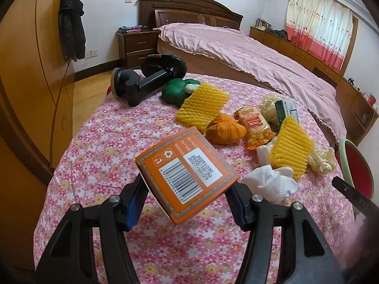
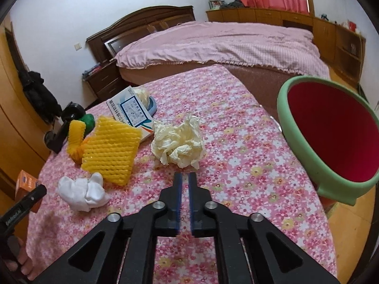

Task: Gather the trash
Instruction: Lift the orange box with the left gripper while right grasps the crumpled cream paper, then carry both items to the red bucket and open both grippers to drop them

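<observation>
My left gripper [image 1: 187, 189] is shut on an orange carton [image 1: 187, 172] with a barcode label, held tilted above the floral tablecloth [image 1: 106, 142]. My right gripper [image 2: 185, 177] has its blue pads almost together with nothing between them. It hovers just short of a crumpled cream wad [image 2: 177, 142]. A green-rimmed red basin [image 2: 331, 127] stands off the table's right edge. More litter lies on the table: yellow foam nets [image 2: 111, 151], a white sock [image 2: 81, 189], a snack packet [image 1: 255, 125] and a white and blue carton [image 2: 132, 108].
A black suction mount [image 1: 146, 78], a green toy [image 1: 175, 91] and an orange cloth bundle [image 1: 225, 129] lie at the table's far side. A bed with a pink cover [image 2: 225, 45] stands behind the table. Wooden wardrobes [image 1: 28, 82] line the left wall.
</observation>
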